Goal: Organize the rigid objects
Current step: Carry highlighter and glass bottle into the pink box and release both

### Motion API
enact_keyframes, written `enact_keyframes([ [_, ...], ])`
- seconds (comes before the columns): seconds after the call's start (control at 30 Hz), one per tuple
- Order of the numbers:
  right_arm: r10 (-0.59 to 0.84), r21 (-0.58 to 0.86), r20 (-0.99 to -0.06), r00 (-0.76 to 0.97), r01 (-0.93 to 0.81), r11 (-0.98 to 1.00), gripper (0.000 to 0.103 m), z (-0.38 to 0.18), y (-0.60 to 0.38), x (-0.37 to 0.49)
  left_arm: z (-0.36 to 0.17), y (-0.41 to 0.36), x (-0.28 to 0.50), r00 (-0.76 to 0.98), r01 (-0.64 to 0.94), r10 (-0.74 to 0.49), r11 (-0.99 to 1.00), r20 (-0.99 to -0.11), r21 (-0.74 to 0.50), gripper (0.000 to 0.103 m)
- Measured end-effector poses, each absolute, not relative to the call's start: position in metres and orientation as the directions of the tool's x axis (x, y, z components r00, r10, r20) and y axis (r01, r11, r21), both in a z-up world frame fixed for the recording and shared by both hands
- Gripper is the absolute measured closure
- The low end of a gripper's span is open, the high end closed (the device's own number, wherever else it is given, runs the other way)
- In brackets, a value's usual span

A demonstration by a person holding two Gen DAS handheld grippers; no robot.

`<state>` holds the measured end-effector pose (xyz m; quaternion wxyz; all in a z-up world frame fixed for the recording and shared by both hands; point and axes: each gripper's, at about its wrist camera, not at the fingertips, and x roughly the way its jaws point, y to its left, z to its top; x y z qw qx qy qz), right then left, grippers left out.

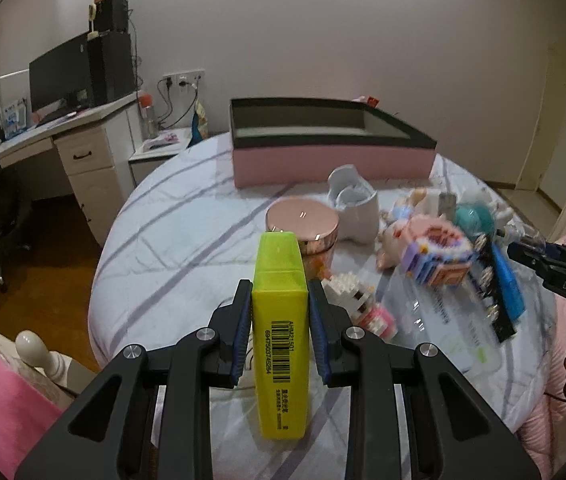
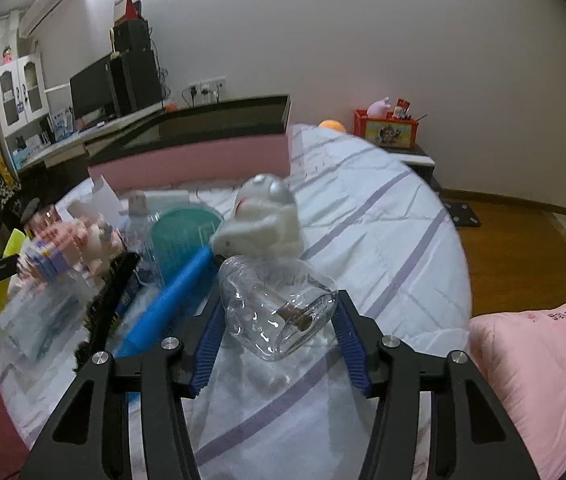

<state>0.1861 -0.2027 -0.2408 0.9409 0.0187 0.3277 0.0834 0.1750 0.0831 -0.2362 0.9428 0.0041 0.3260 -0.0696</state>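
Left tongs (image 1: 279,312) pinch the light, stiff yellow plastic highlighter (image 1: 280,320) mid-body, while right tongs (image 2: 279,336) straddle a smooth, slippery clear plastic jar (image 2: 271,312), apparently gripped across its belly above the bed (image 2: 383,216).

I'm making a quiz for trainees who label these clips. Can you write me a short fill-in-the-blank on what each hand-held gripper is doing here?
1. The left hand-held gripper is shut on a ____ highlighter.
2. Between the right hand-held gripper's fingers lies a clear ____.
3. At the far side of the bed stands an open box with ____ walls.

Missing words: yellow; bottle; pink
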Motion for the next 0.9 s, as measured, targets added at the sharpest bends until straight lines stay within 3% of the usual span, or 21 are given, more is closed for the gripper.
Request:
enact_keyframes([
  [0.43, 0.244, 0.101, -0.545, 0.802, -0.226, 0.969, 0.049, -0.186, -0.187, 0.208, -0.185, 0.053, 0.206, 0.803, 0.243, -0.229, 0.969, -0.551, -0.049, 0.076],
  [0.57, 0.277, 0.105, -0.539, 0.795, -0.263, 0.959, 0.049, -0.172, -0.173, 0.233, -0.16, 0.033, 0.238, 0.811, 0.296, -0.241, 0.955, -0.532, 0.019, 0.076],
  [0.7, 0.297, 0.097, -0.541, 0.787, -0.292, 0.952, 0.049, -0.153, -0.16, 0.275, -0.139, 0.023, 0.29, 0.781, 0.359, -0.29, 0.933, -0.554, 0.017, 0.076],
  [0.9, 0.307, 0.089, -0.621, 0.721, -0.325, 0.942, 0.049, -0.144, -0.129, 0.363, -0.138, 0.017, 0.385, 0.726, 0.366, -0.249, 0.929, -0.64, 0.053, 0.076],
])
